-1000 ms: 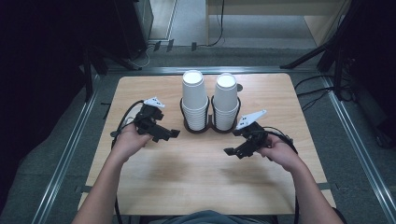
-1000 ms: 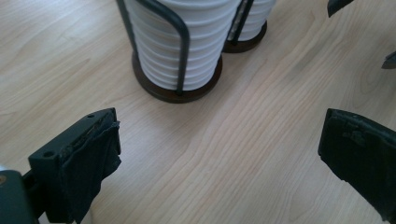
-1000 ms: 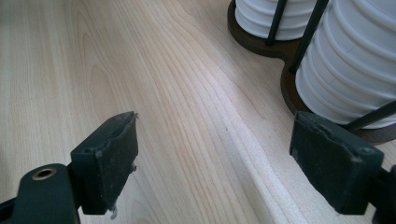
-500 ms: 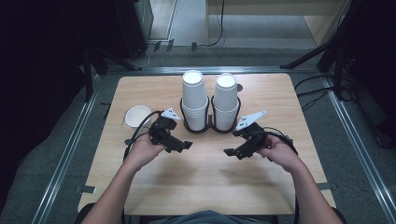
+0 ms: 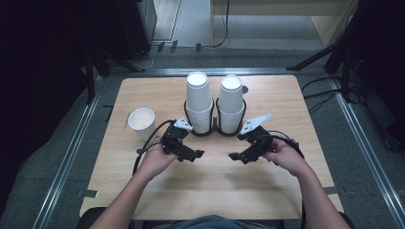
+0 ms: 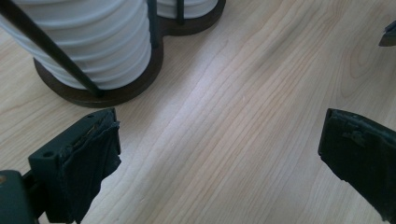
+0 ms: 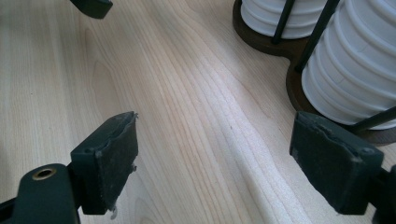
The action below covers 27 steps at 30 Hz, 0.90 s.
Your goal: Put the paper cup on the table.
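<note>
I have both tools spread wide and holding nothing. My left tool (image 5: pixel 191 153) hovers over the wooden worktop (image 5: pixel 215 191) just in front of the dark cup holder (image 5: pixel 213 132), its jaws pointing toward the middle; my right tool (image 5: pixel 239 156) faces it from the other side, the two tips near each other but apart. The holder carries two stacks of white paper cups (image 5: pixel 199 102), upright side by side. A single paper cup (image 5: pixel 142 123) stands upright on the worktop to the left of my left hand (image 5: pixel 155 161), apart from the holder.
</note>
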Motion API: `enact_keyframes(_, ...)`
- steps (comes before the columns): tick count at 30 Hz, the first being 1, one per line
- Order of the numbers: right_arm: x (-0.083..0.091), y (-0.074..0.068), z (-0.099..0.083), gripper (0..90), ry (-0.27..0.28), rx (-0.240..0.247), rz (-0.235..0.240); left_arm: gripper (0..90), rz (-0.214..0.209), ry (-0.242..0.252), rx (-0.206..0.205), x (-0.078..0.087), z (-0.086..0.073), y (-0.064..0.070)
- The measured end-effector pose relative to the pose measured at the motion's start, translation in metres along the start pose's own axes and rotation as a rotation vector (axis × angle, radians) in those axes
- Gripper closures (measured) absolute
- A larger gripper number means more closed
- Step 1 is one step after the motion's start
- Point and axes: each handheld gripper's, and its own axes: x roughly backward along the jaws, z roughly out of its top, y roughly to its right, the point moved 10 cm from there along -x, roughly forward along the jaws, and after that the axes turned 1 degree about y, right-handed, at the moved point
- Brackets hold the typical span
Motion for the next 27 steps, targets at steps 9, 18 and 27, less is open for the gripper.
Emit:
enact_keyframes(9, -0.004, -0.004, -0.002, 15.7, -0.015, 0.007, 0.003, 0.0, -0.007, -0.008, -0.018, -0.012, 0.000, 0.012)
enact_keyframes(18, -0.006, -0.008, -0.004, 15.7, -0.027, 0.016, 0.004, 0.0, -0.016, -0.016, -0.038, -0.023, 0.002, 0.019)
enact_keyframes(27, -0.006, -0.009, -0.007, 15.7, -0.033, 0.014, 0.000, 0.0, -0.016, -0.027, -0.047, -0.029, 0.002, 0.017)
